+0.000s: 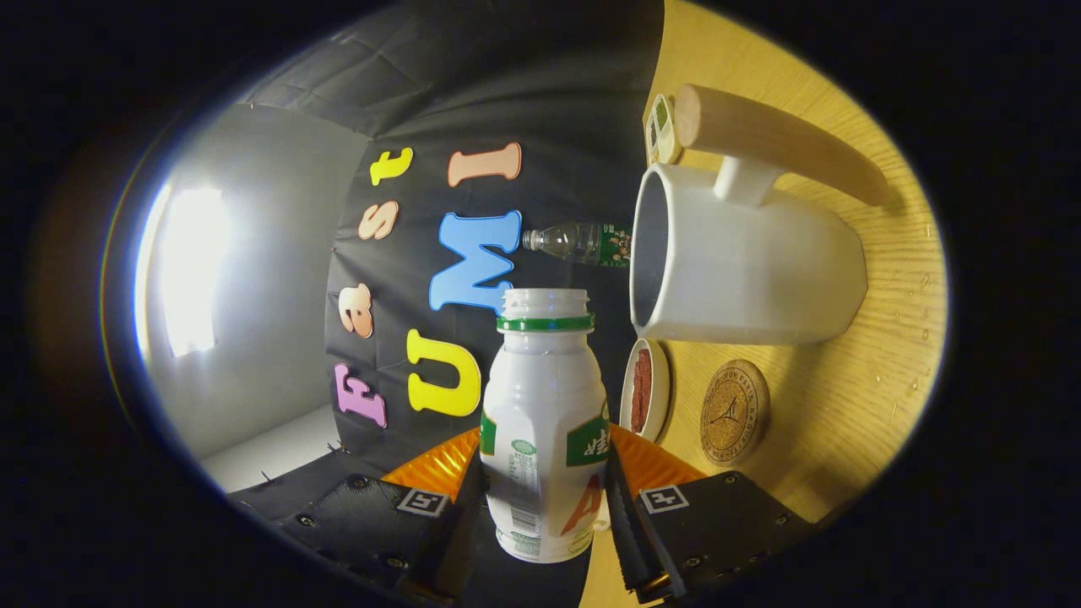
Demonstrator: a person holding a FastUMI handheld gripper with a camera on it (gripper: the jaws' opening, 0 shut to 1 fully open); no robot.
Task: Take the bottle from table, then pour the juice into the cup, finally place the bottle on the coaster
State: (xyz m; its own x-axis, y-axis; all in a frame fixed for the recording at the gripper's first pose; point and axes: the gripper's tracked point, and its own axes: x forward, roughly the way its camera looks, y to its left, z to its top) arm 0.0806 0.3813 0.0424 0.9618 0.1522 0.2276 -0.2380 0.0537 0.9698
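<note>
My gripper (545, 498) is shut on a white juice bottle (545, 422) with a green neck ring and no cap. The view is rolled about a quarter turn, so the bottle lies tipped on its side relative to the wooden table (853, 405). Its open mouth is beside and a little short of the rim of the white cup (752, 270), which has a wooden handle. No juice is seen flowing. The round cork coaster (733, 412) lies on the table next to the cup, close to one of my fingers (629, 515).
A small white dish with something red-brown in it (644, 390) sits between the coaster and the bottle. A clear plastic water bottle (583, 242) stands beyond the cup near the booth wall. A small dish with green contents (663, 128) rests past the cup's handle.
</note>
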